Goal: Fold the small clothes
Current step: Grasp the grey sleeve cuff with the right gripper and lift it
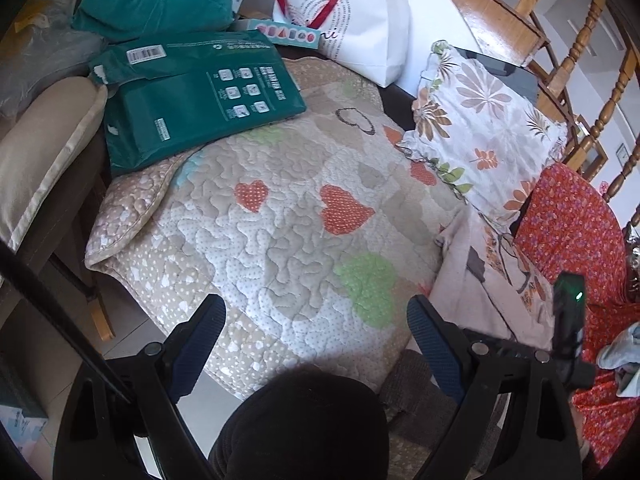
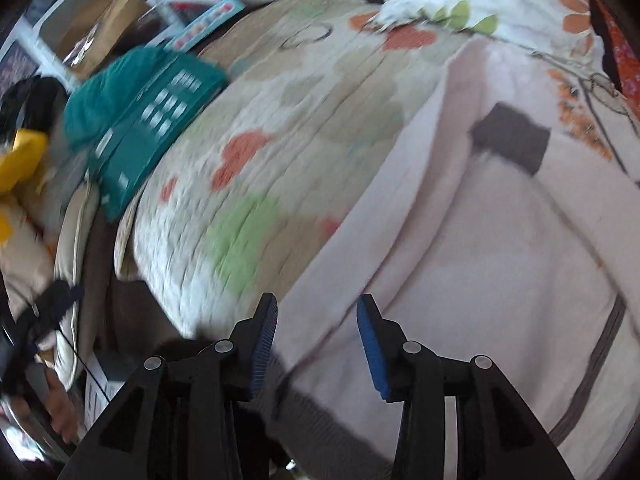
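A white paper bag point(image 1: 360, 28) bore the cursive letters "ni" beneath rings of print too small to read. A green plastic mailer point(image 1: 192, 100) carried a barcode label point(image 1: 146, 54) and white print, none of it legible.

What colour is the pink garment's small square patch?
The patch is dark grey-brown, clearest in the right wrist view.

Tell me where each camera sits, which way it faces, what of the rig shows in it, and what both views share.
Left wrist: sits on the left gripper, looking down and forward over the heart quilt; its open jaws and a dark knee show, with the right gripper's body at the right edge.
Right wrist: sits on the right gripper, tilted steeply down at the pink garment; its jaws stand open, nothing between them. View is blurred.
Shared: quilt, pink garment, green package, floral pillow.
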`<state>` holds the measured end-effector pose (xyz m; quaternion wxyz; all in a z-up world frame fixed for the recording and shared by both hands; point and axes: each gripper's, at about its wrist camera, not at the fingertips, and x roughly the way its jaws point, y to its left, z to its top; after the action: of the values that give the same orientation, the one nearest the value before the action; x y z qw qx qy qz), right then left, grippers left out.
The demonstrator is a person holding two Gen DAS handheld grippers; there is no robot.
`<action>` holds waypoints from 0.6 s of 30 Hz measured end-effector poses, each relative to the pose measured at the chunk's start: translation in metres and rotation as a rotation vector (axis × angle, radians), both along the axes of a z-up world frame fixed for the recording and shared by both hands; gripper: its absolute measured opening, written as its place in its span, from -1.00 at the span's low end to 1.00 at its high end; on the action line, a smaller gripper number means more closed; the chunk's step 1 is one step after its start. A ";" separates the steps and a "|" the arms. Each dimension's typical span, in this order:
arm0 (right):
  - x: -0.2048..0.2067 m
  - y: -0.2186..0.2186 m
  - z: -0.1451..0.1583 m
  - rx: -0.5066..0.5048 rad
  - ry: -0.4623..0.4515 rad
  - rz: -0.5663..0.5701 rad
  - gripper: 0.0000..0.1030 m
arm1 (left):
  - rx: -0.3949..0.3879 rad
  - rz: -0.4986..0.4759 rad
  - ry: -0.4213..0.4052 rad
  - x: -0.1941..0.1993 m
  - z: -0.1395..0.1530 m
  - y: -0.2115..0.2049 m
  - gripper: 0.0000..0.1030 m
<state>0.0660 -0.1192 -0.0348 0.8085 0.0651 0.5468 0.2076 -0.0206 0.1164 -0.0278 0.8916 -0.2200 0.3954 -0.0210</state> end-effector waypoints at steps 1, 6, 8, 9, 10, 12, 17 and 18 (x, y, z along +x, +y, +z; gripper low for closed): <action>-0.010 0.003 -0.005 -0.011 -0.002 0.019 -0.12 | 0.004 -0.008 -0.008 -0.002 0.003 -0.003 0.77; -0.035 0.021 -0.029 -0.065 0.009 0.045 -0.12 | 0.012 -0.024 -0.029 -0.012 0.011 -0.012 0.77; -0.040 0.027 -0.033 -0.074 0.007 0.045 -0.12 | 0.010 -0.023 -0.029 -0.013 0.012 -0.012 0.77; -0.044 0.031 -0.034 -0.086 -0.003 0.046 -0.12 | 0.010 -0.023 -0.029 -0.014 0.012 -0.013 0.77; -0.048 0.033 -0.033 -0.096 -0.011 0.048 -0.12 | 0.008 -0.024 -0.028 -0.015 0.012 -0.013 0.77; -0.057 0.035 -0.031 -0.095 -0.026 0.054 -0.12 | 0.008 -0.027 -0.028 -0.018 0.013 -0.015 0.77; -0.069 0.040 -0.032 -0.107 -0.024 0.067 -0.34 | 0.011 -0.040 -0.028 -0.019 0.016 -0.025 0.77; -0.070 0.041 -0.035 -0.114 -0.014 0.066 -0.75 | 0.010 -0.046 -0.028 -0.019 0.017 -0.027 0.77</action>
<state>-0.0044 -0.0781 -0.0696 0.8075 -0.0006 0.5538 0.2033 -0.0397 0.0890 -0.0112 0.8973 -0.2062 0.3880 -0.0427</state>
